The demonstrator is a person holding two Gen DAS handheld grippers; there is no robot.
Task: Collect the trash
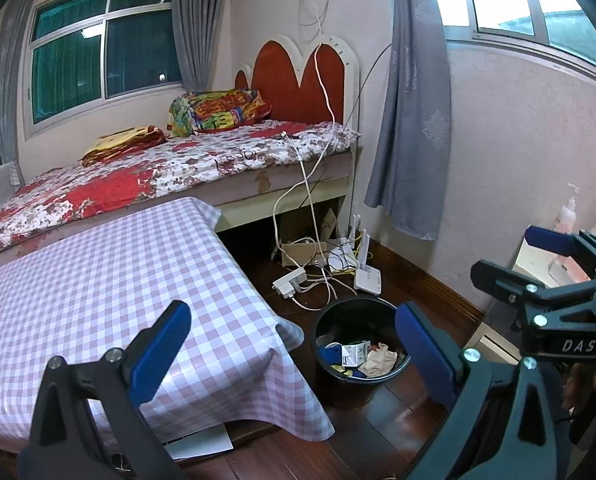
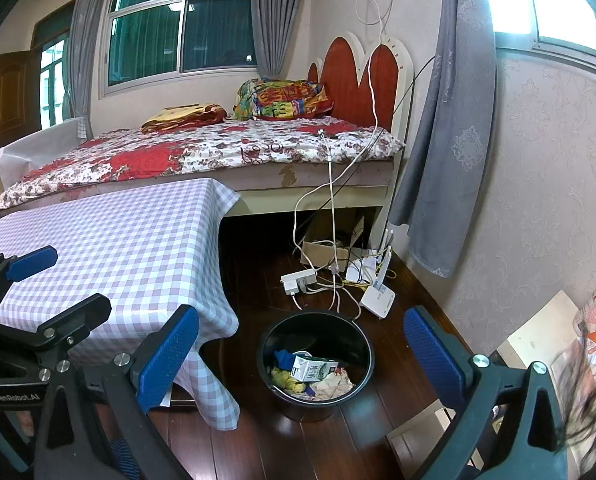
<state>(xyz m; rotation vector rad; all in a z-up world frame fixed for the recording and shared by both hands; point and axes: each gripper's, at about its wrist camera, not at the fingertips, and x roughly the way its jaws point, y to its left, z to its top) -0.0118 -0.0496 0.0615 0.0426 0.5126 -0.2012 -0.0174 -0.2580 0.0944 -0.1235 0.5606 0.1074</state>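
Down on the dark wooden floor (image 2: 277, 448), beside the hanging corner of the lilac-and-white checked cloth on the table (image 2: 117, 240), stands the round black plastic bucket (image 2: 362, 344) that holds the trash. Inside lie a small white-and-green milk carton (image 2: 312, 372), a crumpled beige paper wad (image 2: 334, 386), something yellow (image 2: 283, 378) and a blue scrap (image 2: 283, 358). All of it looks light: the carton would be stiff but easily crushed, best pinched across its flat faces; the paper is soft and would give under any grip. The bucket itself seems rigid and fairly light, and its rim is the likely place to seize it.

The right tongs (image 2: 302, 364) stand wide apart and empty, with the bucket framed between the two blue pads, below and ahead of them, not touching. The left tongs (image 1: 293, 356) are likewise spread and hold nothing; from their view the bucket (image 1: 326, 316) sits toward the right-hand pad, with the table's cloth (image 1: 97, 280) beneath the other. No trash shows on the table.
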